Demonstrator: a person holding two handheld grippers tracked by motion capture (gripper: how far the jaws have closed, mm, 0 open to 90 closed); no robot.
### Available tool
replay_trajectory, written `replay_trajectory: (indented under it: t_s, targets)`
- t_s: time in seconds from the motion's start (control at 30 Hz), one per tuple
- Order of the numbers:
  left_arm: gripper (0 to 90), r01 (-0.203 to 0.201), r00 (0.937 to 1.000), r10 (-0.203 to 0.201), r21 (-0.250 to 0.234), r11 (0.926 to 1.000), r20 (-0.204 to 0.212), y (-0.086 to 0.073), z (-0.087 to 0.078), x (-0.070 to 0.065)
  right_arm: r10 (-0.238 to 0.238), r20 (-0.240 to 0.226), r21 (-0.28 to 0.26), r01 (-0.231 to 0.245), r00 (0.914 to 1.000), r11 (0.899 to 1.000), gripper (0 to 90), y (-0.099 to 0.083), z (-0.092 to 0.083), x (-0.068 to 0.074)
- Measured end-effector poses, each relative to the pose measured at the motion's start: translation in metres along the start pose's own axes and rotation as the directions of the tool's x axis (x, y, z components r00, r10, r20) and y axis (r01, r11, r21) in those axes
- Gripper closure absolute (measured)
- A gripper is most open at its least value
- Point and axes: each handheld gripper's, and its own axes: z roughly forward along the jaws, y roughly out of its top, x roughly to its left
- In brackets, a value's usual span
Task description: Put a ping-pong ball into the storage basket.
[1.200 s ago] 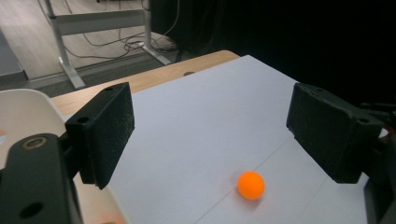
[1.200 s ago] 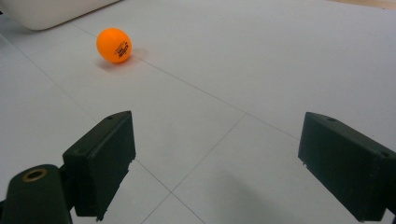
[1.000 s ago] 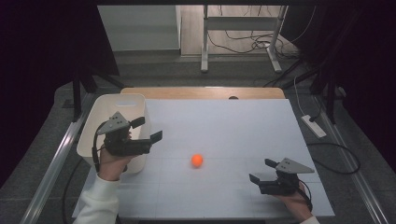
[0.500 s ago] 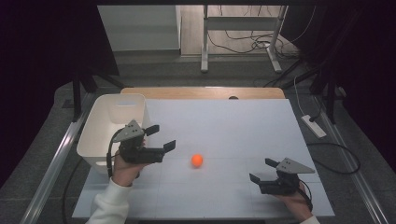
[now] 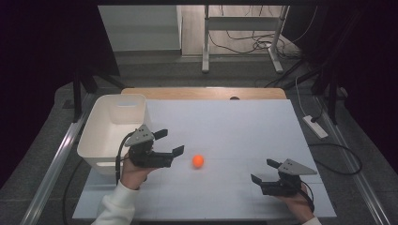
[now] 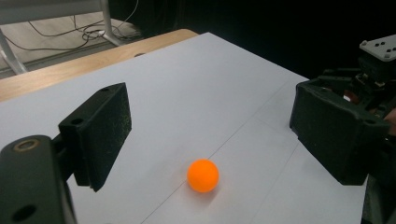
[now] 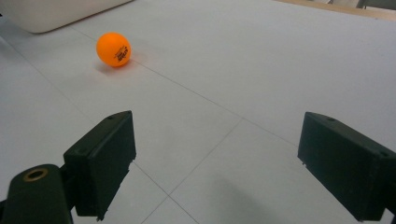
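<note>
An orange ball [image 5: 198, 161] rests on the white table [image 5: 234, 126], a little left of its middle. My left gripper [image 5: 170, 142] hovers just left of it, jaws open and pointing toward it. In the left gripper view the ball [image 6: 203, 175] lies on the table between and slightly ahead of the open jaws of that gripper [image 6: 212, 121], touching neither. My right gripper [image 5: 264, 171] rests open near the front right of the table, well away from the ball. In the right gripper view the ball [image 7: 113, 49] is far off at upper left, beyond the empty gripper [image 7: 219, 140].
A white bin [image 5: 89, 140] stands at the table's left edge, just behind my left hand; its wall [image 7: 46, 11] edges into the right gripper view. A power strip [image 5: 315, 126] lies on the floor to the right. My right gripper [image 6: 378, 60] is visible in the left gripper view.
My left gripper has moved from beside the bin to the right and lower, ending close to the ball. The ball and my right gripper have stayed put.
</note>
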Motion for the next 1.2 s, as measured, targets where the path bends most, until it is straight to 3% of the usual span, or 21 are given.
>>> replay_trajectory:
  t_s: [0.43, 1.2]
  targets:
    - [14.3, -0.023, 0.9997, 0.023, 0.082, 0.9964, -0.005, -0.007, 0.015, -0.006, -0.001, 0.001, -0.001, 0.001, 1.0, 1.0, 11.4, 0.0, 0.0, 0.0]
    - [14.5, -0.011, 0.9999, 0.009, 0.15, 0.9886, 0.014, -0.016, 0.035, -0.009, 0.002, 0.0, 0.002, -0.002, 1.0, 1.0, 11.4, -0.001, 0.0, -0.001]
